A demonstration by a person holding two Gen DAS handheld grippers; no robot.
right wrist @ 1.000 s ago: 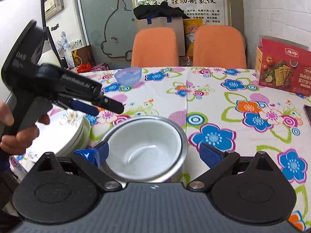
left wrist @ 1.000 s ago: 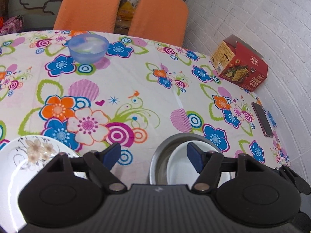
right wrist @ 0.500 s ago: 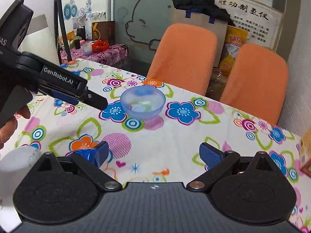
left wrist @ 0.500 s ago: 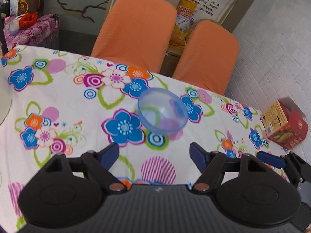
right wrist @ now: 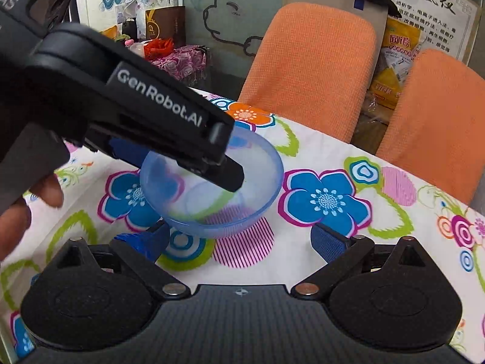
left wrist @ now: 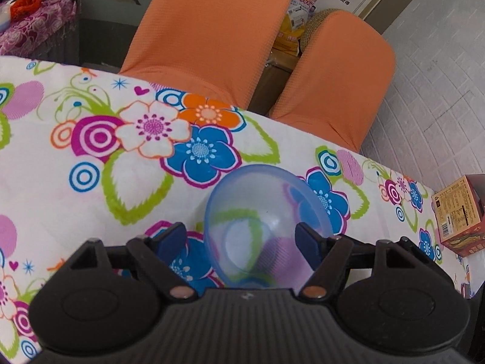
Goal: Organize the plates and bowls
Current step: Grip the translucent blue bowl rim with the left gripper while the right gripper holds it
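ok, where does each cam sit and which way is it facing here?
Left wrist: on the left hand-held gripper, looking down its open fingers at the blue bowl, orange chairs beyond.
Right wrist: on the right hand-held gripper, facing the same bowl; the left hand-held gripper reaches in over the rim, a hand at the left edge.
Shared: bowl, floral tablecloth, chairs.

left claw [right wrist: 194, 163] hides blue bowl [right wrist: 254, 182] far rim.

Two orange chairs [left wrist: 212, 39] behind table; white brick wall [left wrist: 439, 97].
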